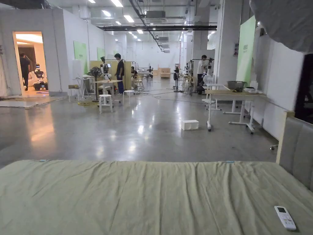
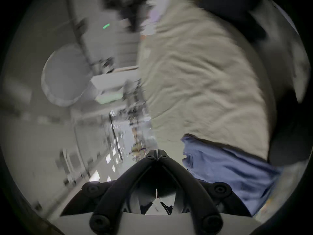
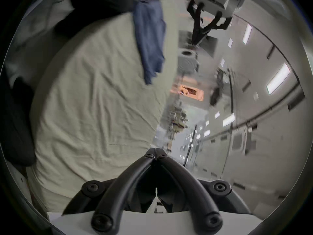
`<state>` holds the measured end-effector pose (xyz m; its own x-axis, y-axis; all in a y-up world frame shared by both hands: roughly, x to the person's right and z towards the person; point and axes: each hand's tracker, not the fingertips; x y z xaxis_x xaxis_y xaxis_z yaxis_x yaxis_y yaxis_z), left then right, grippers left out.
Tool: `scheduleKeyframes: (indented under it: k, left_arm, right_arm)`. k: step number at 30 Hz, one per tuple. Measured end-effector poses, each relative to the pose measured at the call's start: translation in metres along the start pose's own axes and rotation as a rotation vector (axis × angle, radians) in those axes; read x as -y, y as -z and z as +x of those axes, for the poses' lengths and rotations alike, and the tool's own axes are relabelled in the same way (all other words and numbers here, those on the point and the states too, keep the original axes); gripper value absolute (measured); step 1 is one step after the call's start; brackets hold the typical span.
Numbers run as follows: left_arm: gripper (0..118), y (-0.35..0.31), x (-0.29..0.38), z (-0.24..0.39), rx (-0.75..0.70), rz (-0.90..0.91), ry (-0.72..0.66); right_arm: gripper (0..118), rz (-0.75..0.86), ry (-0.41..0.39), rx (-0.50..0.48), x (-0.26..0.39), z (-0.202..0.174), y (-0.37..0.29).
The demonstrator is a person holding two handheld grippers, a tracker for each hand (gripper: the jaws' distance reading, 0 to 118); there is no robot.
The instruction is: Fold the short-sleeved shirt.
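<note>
A: Where is the shirt (image 2: pixel 225 170) lying?

B: It is the blue one, lying in a bunch at the edge of the bed (image 1: pixel 137 195). Nobody is holding it. It is not looking folded at all, so I think the job is only just starting.

A: What are the claws doing?

B: The left claw (image 2: pixel 157 152) is hanging in the air with its two jaws pressed together and nothing between them. The right claw (image 3: pixel 155 151) is doing the same, closed on nothing. Both are well away from the shirt.

A: So what is coming next?

B: I am guessing the claws need to open, go down to the shirt, grab it and spread it flat on the bed.

A: What is the bed looking like?

B: A pale green sheet with little wrinkles is covering it. A white remote (image 1: pixel 285 218) is lying near one corner, so it could be getting in the way.

A: And the room?

B: It is big, with a shiny grey floor (image 1: pixel 137 128), tables, stools and people standing far off.
</note>
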<state>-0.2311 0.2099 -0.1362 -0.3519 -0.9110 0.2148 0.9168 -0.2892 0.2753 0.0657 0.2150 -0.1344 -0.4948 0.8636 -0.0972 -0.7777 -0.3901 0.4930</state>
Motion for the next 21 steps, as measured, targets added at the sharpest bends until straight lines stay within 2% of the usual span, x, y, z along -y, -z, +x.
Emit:
scheduleKeyframes:
  k: [2,3,4,6,7,8,9,10,11,13,15,16,17,18,21]
  left_arm:
    - [0,-0.007,0.01,0.007,0.024,-0.019,0.07]
    - [0,-0.009,0.014,-0.002,0.016,-0.041,0.013]
    - [0,-0.012,0.019,-0.021,-0.045,-0.054,-0.131]
    - [0,-0.016,0.032,-0.06,-0.147,-0.1,-0.454]
    - [0,-0.024,0.043,-0.085,-0.308,-0.068,-0.761]
    - [0,-0.03,0.054,-0.104,-0.367,-0.064,-0.977]
    - [0,-0.039,0.068,-0.118,-0.401,-0.041,-1.189]
    - [0,-0.046,0.079,-0.127,-0.386,-0.026,-1.399]
    - [0,-0.054,0.095,-0.129,-0.392,0.027,-1.601]
    - [0,-0.063,0.111,-0.125,-0.406,0.111,-1.829]
    - [0,-0.07,0.111,-0.121,-0.409,0.163,-1.966]
    - [0,-0.074,0.113,-0.12,-0.382,0.215,-2.012]
    - [0,-0.076,0.112,-0.122,-0.371,0.225,-1.987]
    - [0,-0.074,0.104,-0.123,-0.381,0.203,-1.964]
    - [0,-0.071,0.101,-0.126,-0.381,0.165,-1.915]
  right_arm:
    - [0,0.04,0.026,0.013,0.001,0.003,-0.005]
    - [0,-0.011,0.085,0.023,0.002,0.007,-0.006]
    - [0,-0.024,0.142,0.056,0.009,0.022,-0.005]
    - [0,-0.122,0.396,0.196,0.024,0.048,-0.008]
    - [0,-0.15,0.585,0.3,0.041,0.06,-0.013]
    - [0,-0.186,0.768,0.386,0.052,0.071,-0.019]
    - [0,-0.219,0.954,0.473,0.054,0.087,-0.024]
    - [0,-0.229,1.181,0.559,0.063,0.092,-0.033]
    - [0,-0.212,1.4,0.601,0.073,0.092,-0.041]
    - [0,-0.19,1.721,0.598,0.09,0.082,-0.044]
    - [0,-0.182,1.943,0.544,0.101,0.069,-0.045]
    - [0,-0.214,2.065,0.47,0.102,0.062,-0.043]
    - [0,-0.264,2.027,0.564,0.104,0.063,-0.048]
    - [0,-0.227,1.981,0.544,0.104,0.066,-0.047]
    - [0,-0.219,1.948,0.556,0.103,0.072,-0.048]
